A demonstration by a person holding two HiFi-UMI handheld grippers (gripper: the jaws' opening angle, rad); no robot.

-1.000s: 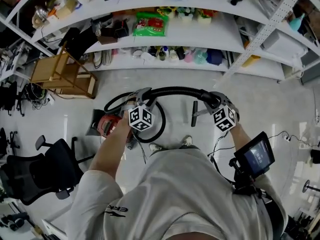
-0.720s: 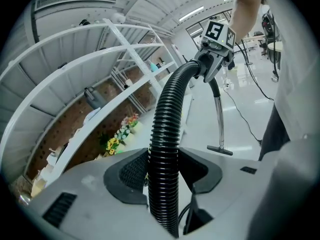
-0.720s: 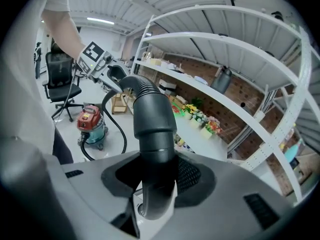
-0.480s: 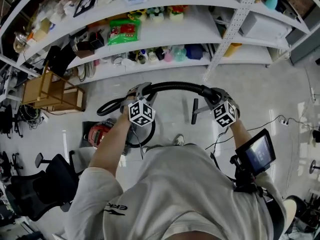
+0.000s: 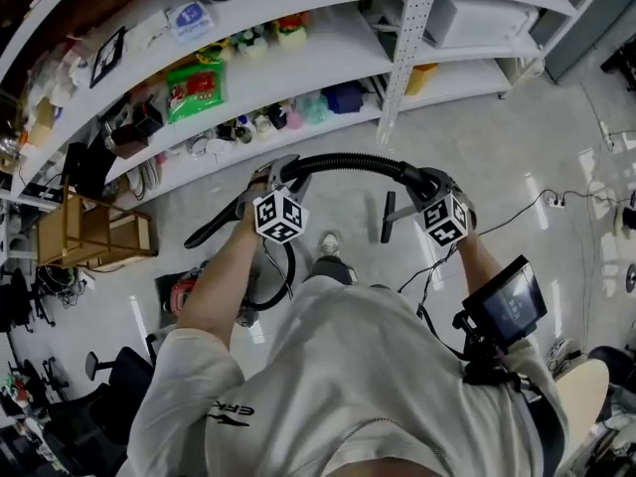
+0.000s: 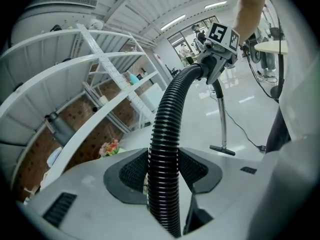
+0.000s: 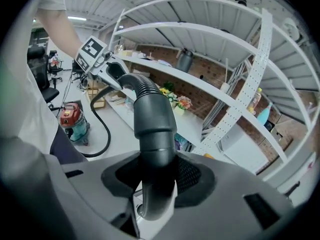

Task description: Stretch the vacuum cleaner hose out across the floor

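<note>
Head view looks down over your shoulders at long white shelves (image 5: pixel 298 58) curving across the top, loaded with small packets and bottles. Below them a pale, glossy floor (image 5: pixel 517 137) runs under your feet. A wooden stand (image 5: pixel 94 232) sits on that floor at the left, below the shelves, and a black office chair (image 5: pixel 109 405) stands further down that side.

Near your left leg sits the red vacuum cleaner (image 5: pixel 184 291), which also shows in the right gripper view on the floor (image 7: pixel 72 116). From it the black ribbed hose (image 5: pixel 348 160) loops over the floor, climbs to your left hand, and then arches through the air across to your right hand, well clear of the floor.

Your left tool (image 5: pixel 281 172) is clamped on the ribbed part of the hose. In the left gripper view the hose (image 6: pixel 167 149) runs straight up between the pads of that tool (image 6: pixel 165 184).

Your right tool (image 5: pixel 425 182) grips the hose's smooth grey end piece (image 7: pixel 152 124), with the jaws standing fairly wide around it (image 7: pixel 155 184).

A thin metal wand (image 6: pixel 220 114) hangs from that end, and its floor head (image 5: pixel 387 217) is off the ground between your hands.
</note>
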